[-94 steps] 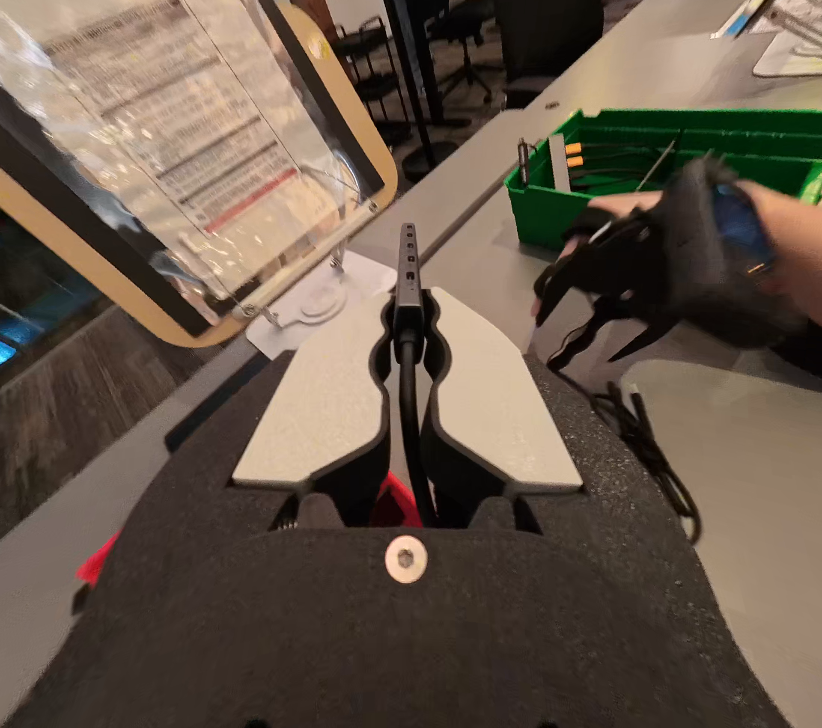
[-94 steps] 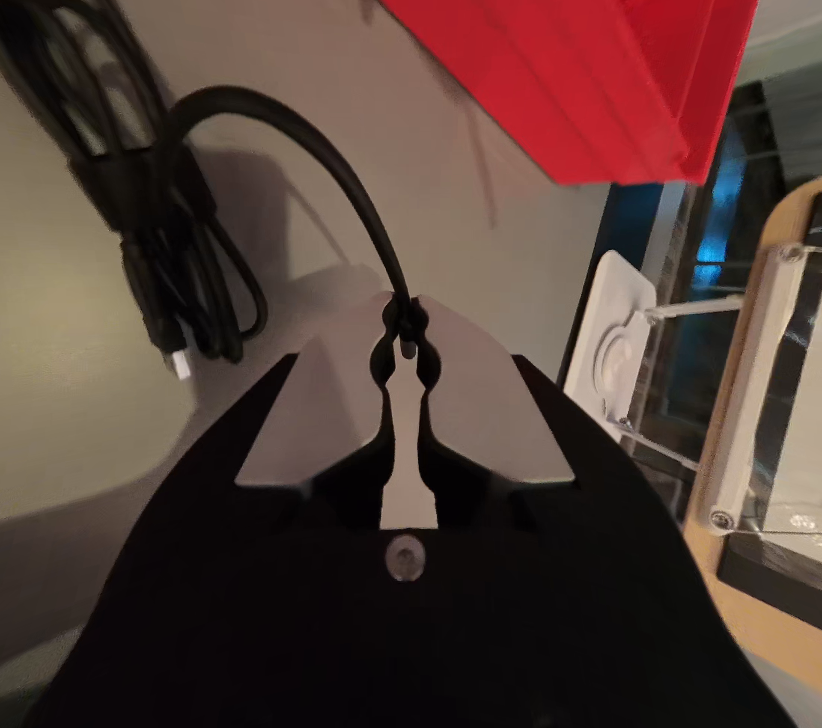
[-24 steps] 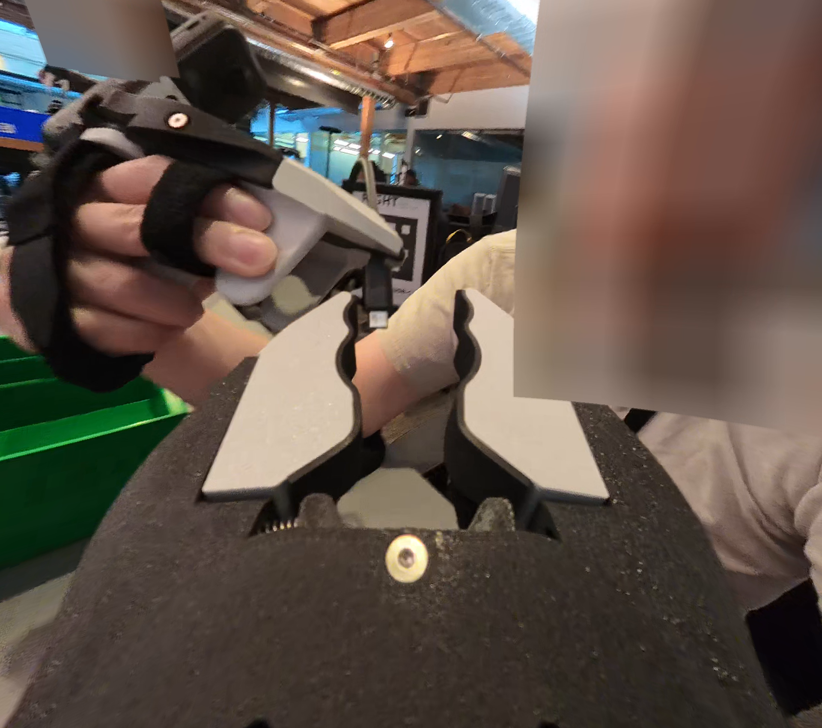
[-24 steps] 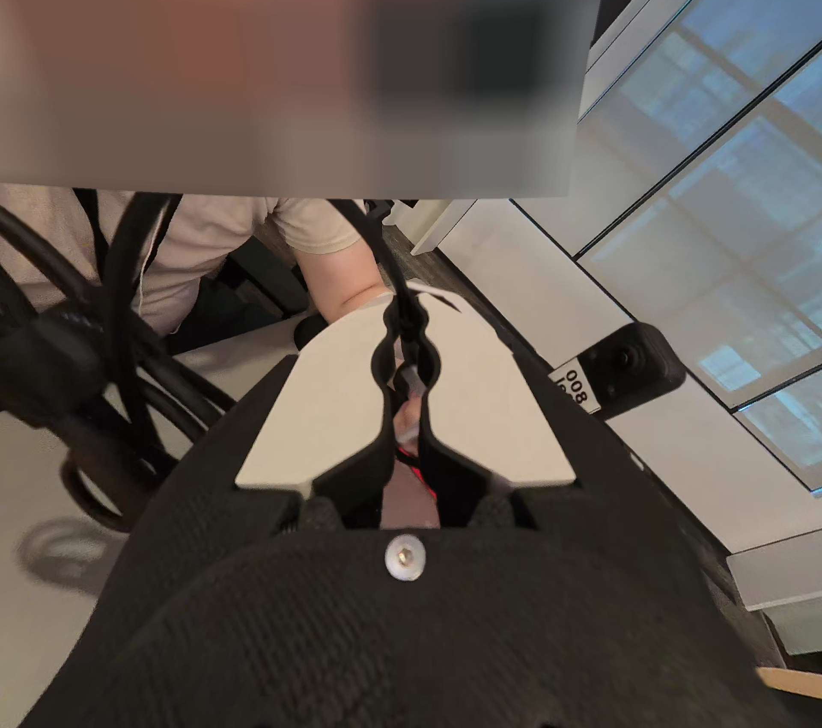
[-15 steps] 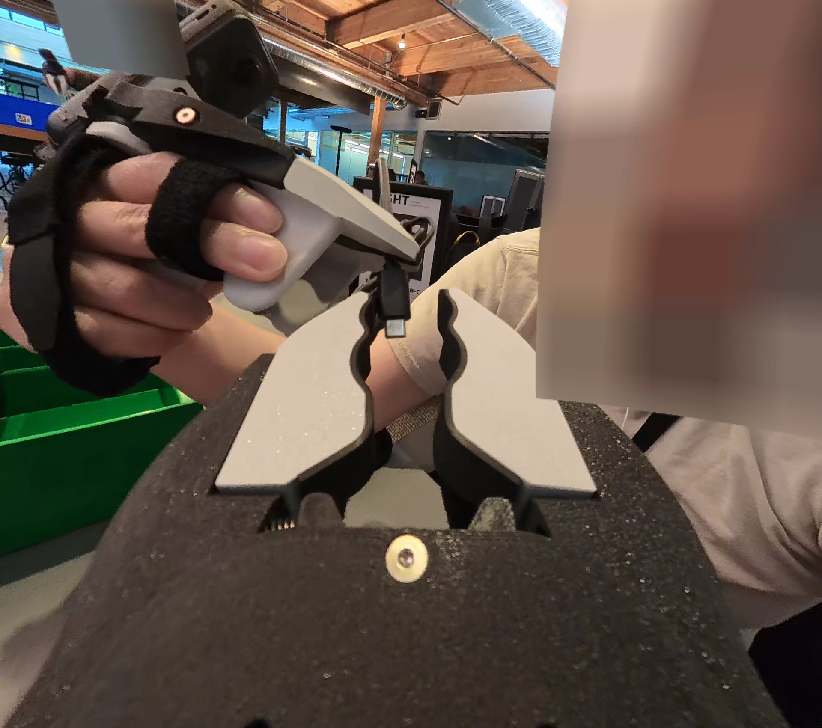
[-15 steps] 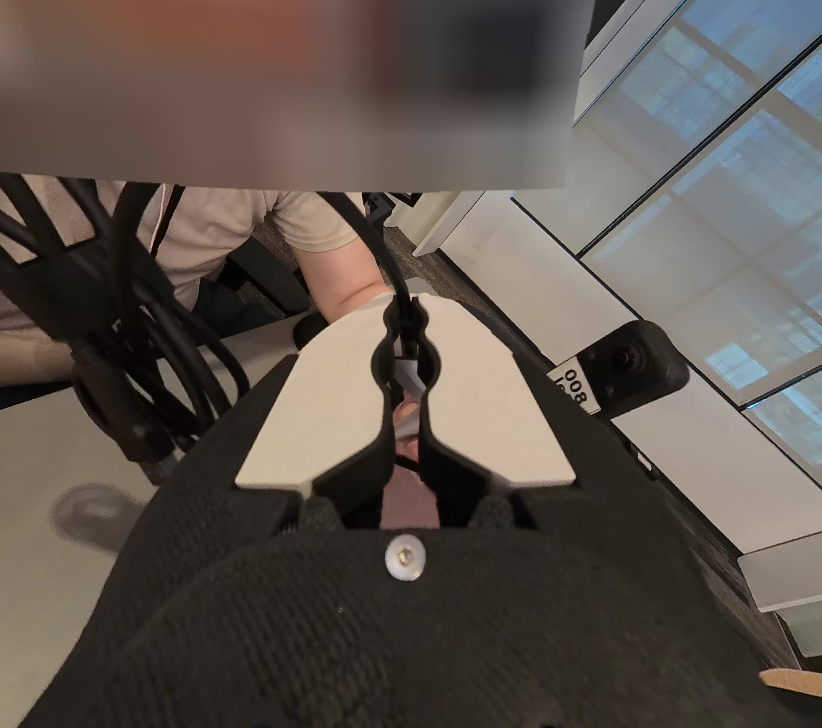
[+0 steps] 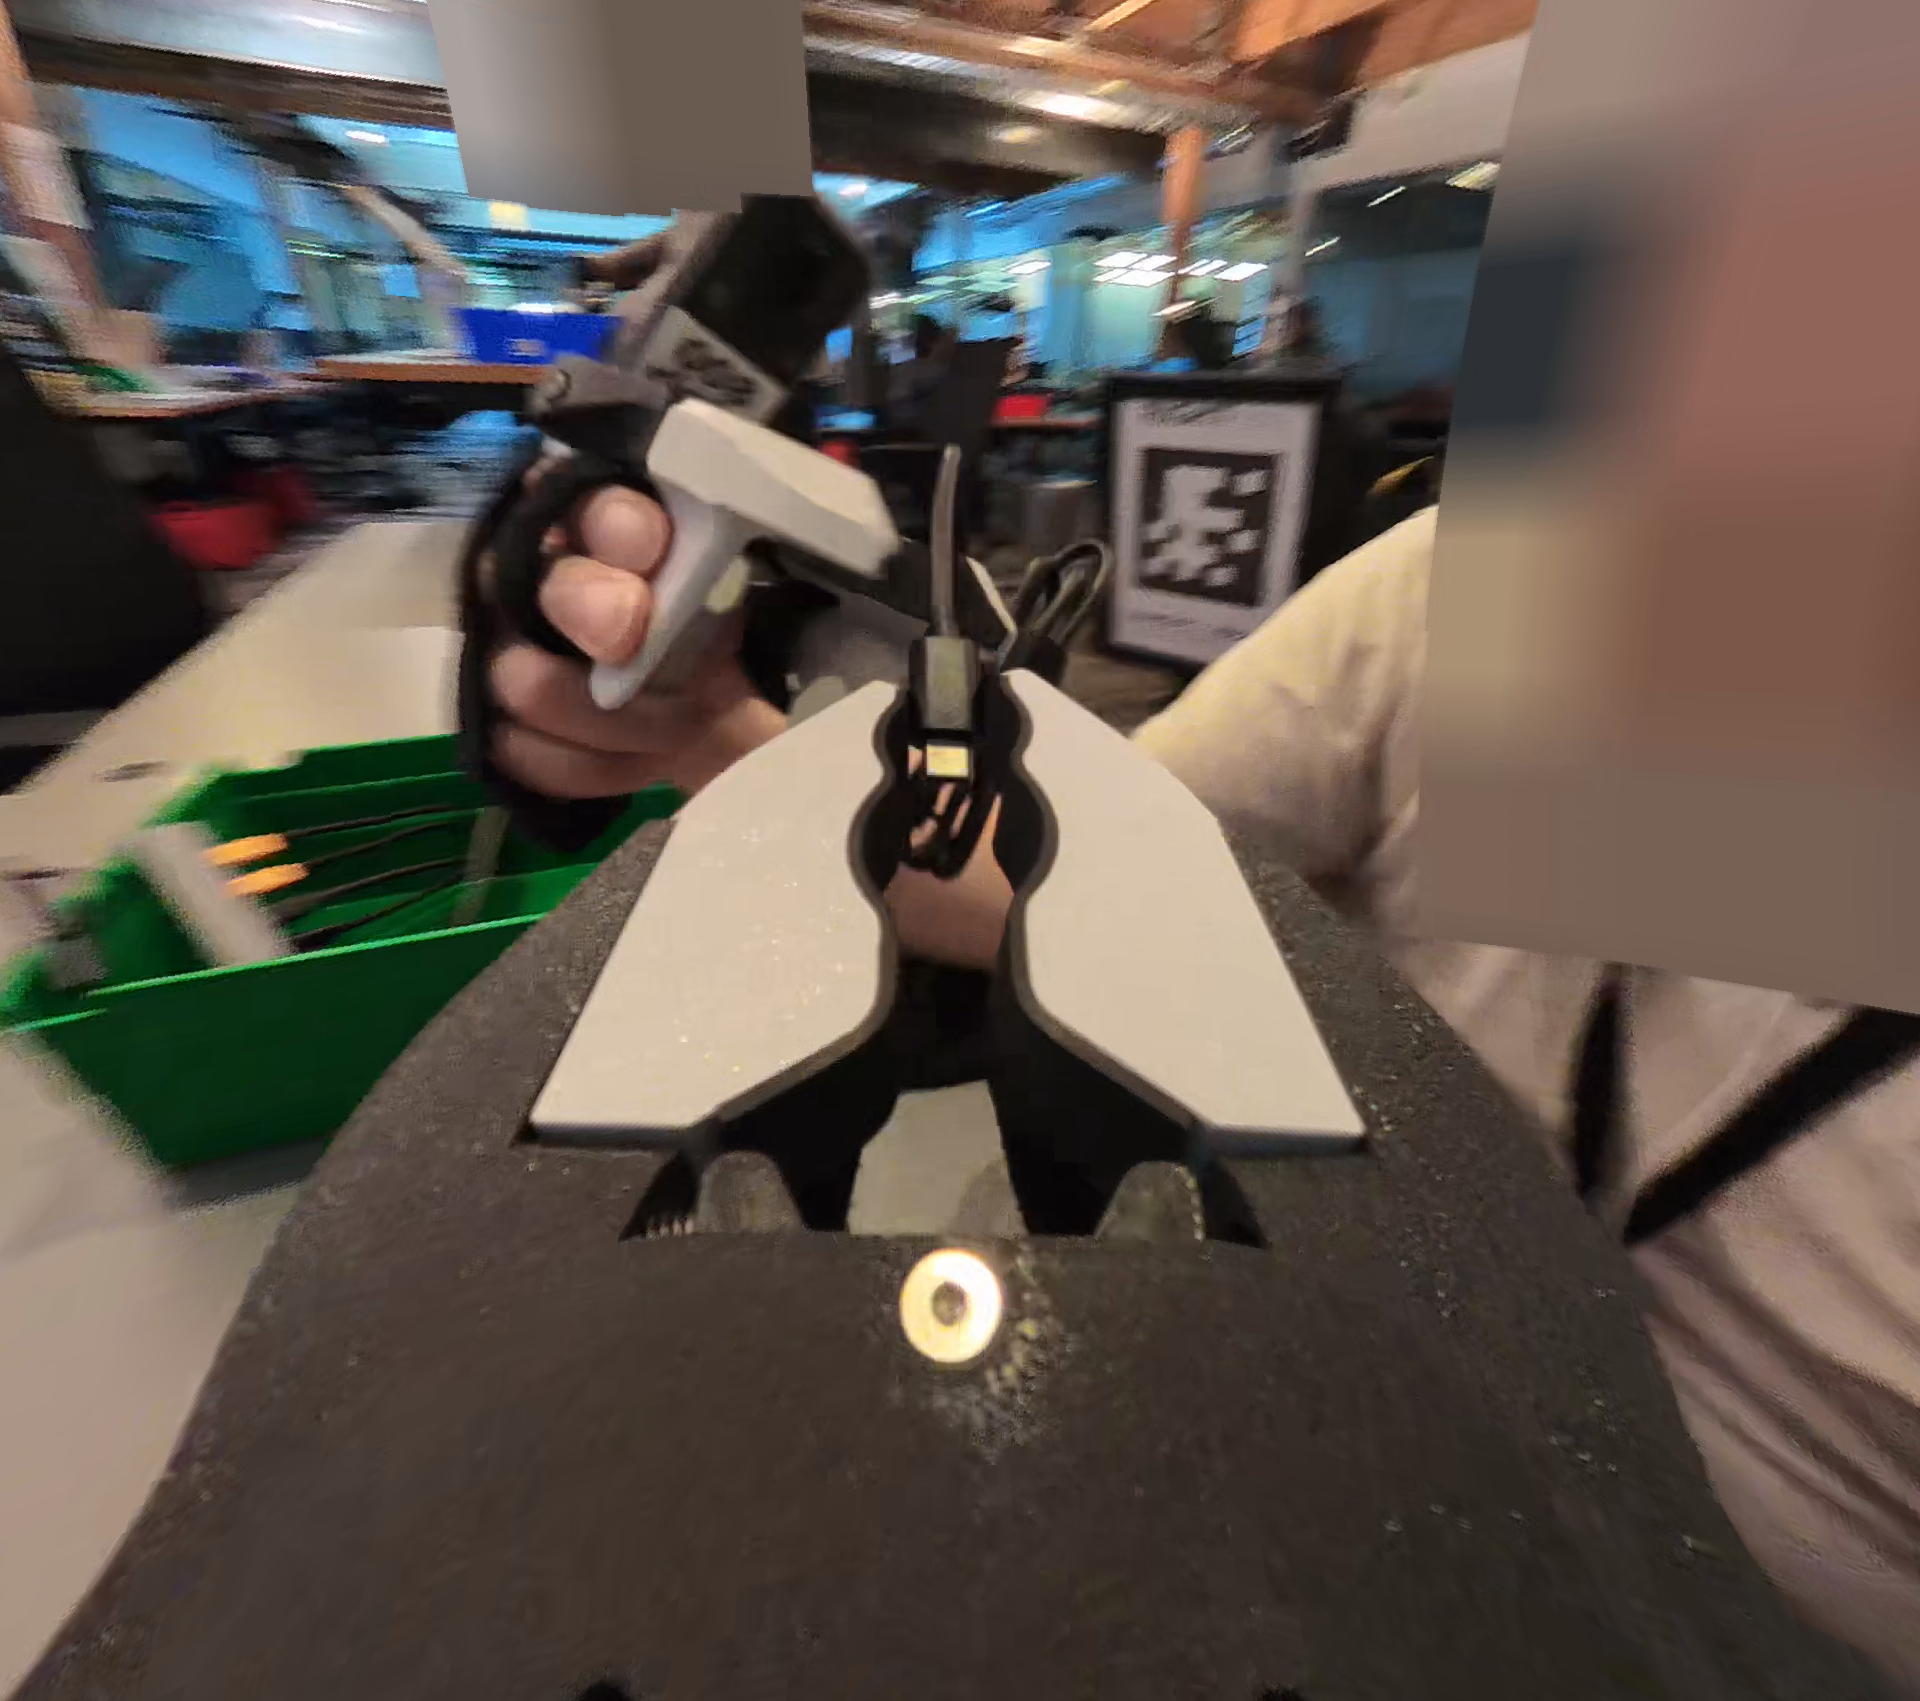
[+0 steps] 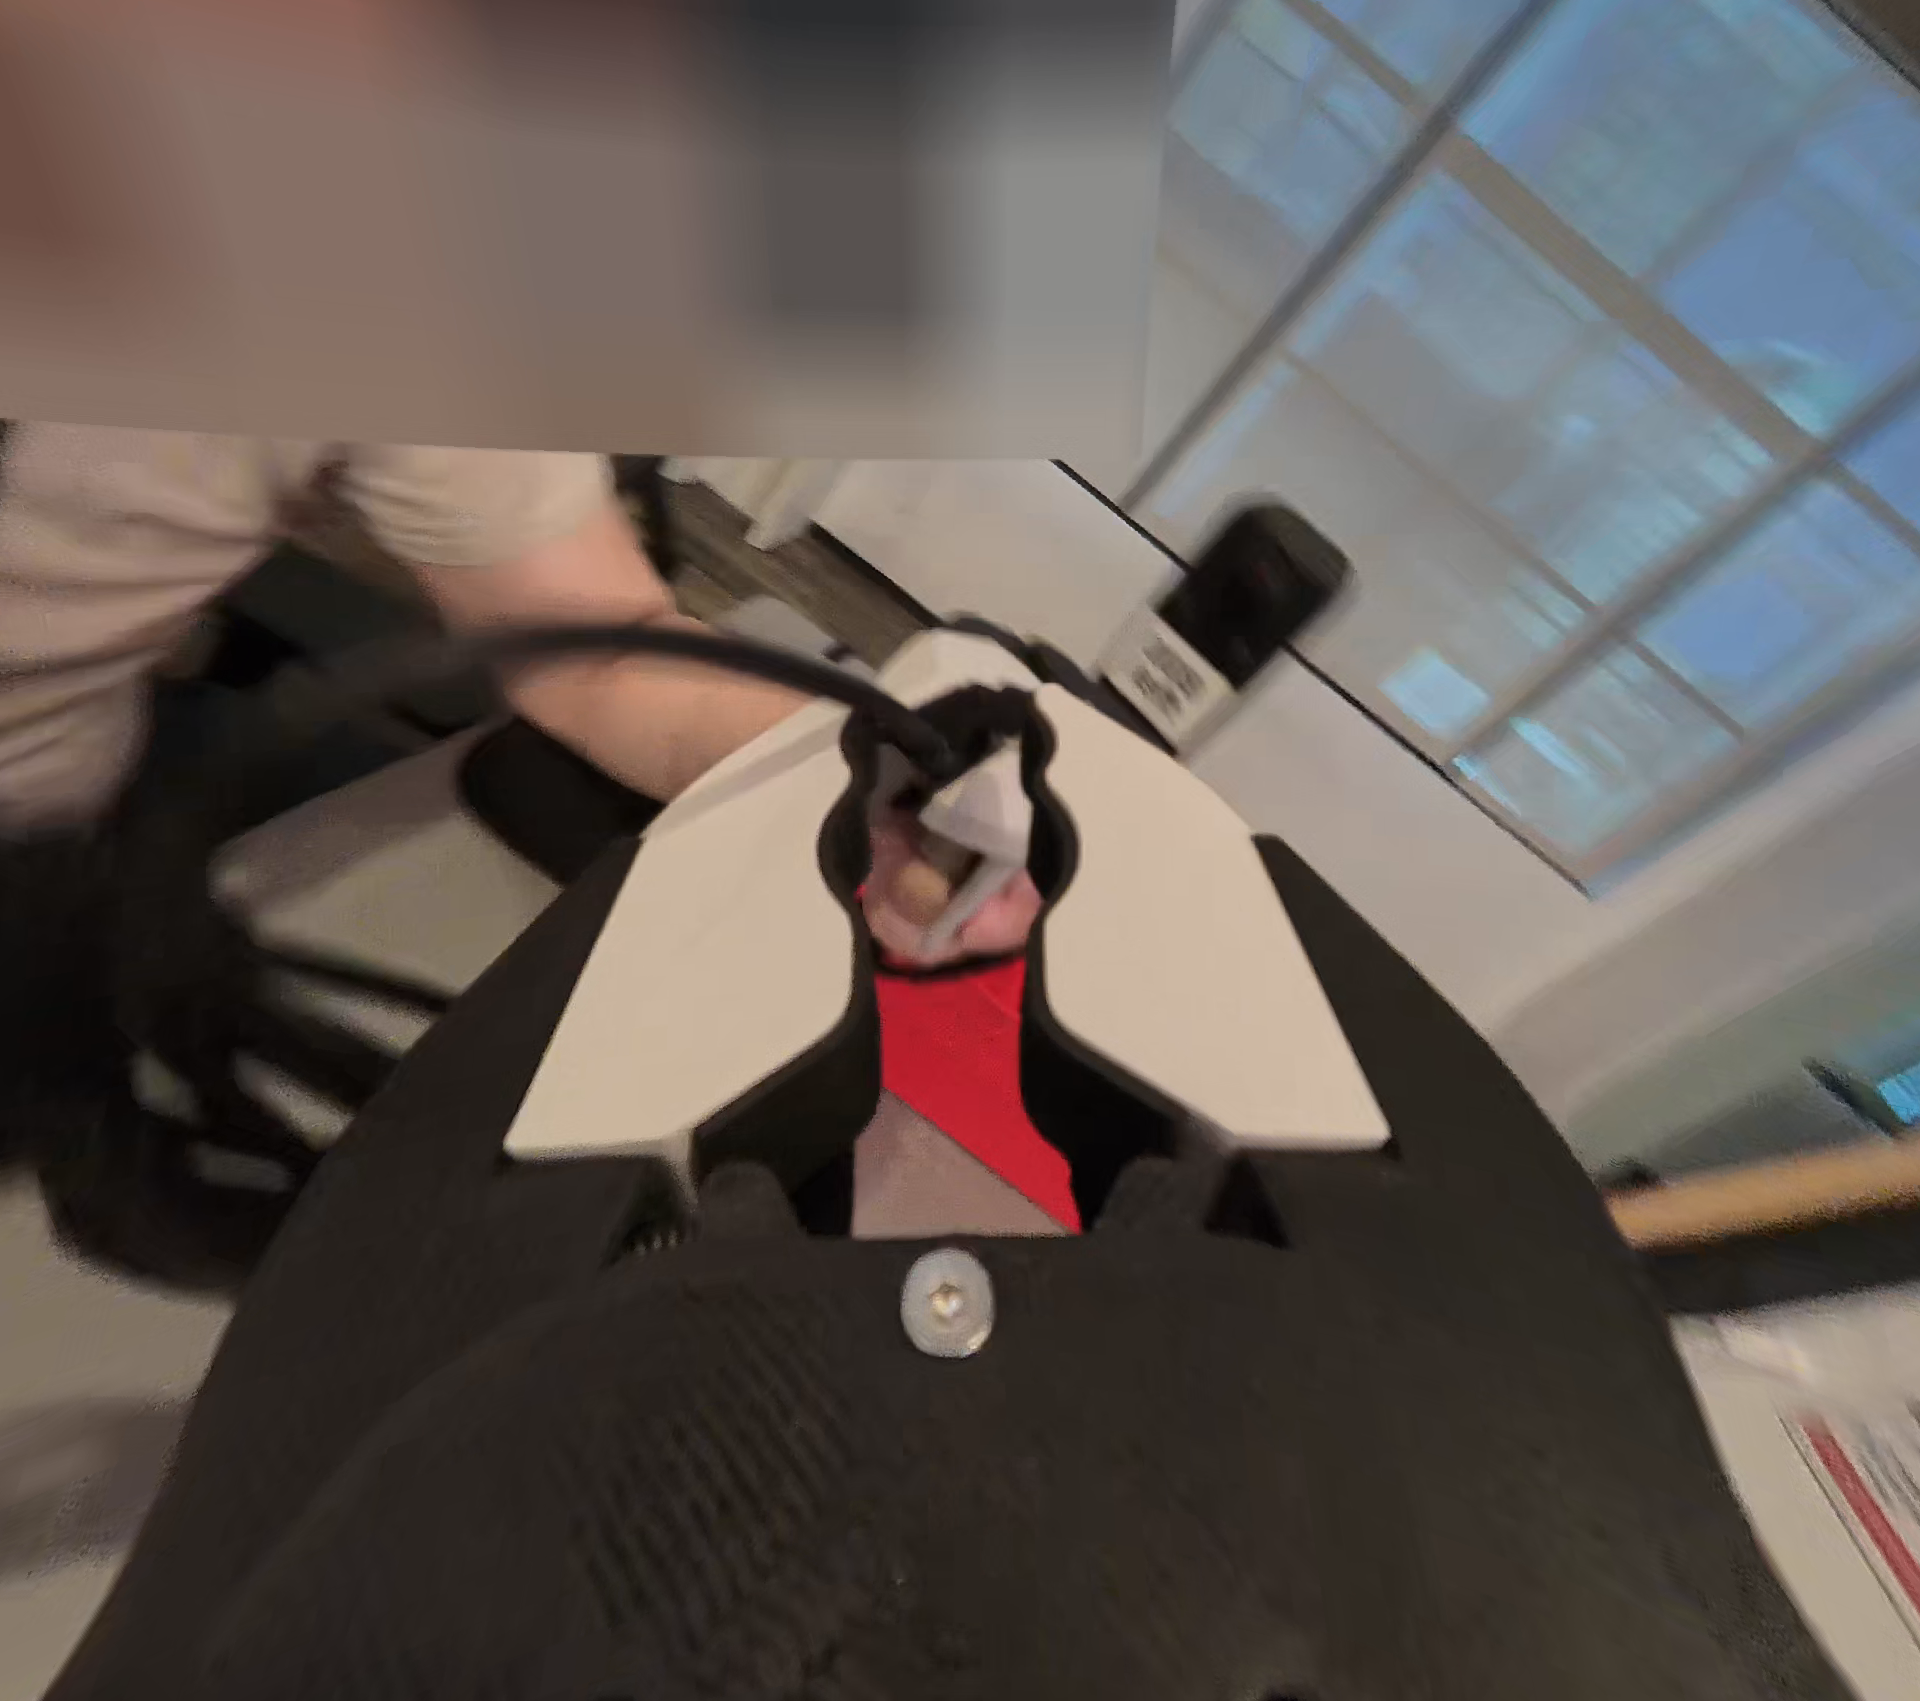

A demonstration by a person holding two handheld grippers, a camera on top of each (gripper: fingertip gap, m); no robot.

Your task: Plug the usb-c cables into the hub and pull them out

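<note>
since half a second ago: left claw [image 7: 943,721] has narrowed around the cable plug [image 7: 941,695] | plug sits between its tips, apparently pinched | right claw [image 8: 940,721] clenched on the black cable [image 8: 727,659], held in air | green bin [image 7: 260,1017] on worktop [image 7: 291,675], lower left

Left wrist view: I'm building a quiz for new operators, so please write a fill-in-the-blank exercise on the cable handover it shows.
1. The USB-C plug sits between the fingertips of the ____ gripper.
2. The cable rising from that plug is ____ in colour.
3. The open bin on the table is ____.
4. The right gripper is gripped by a person's ____.

Missing words: left; black; green; hand
</note>
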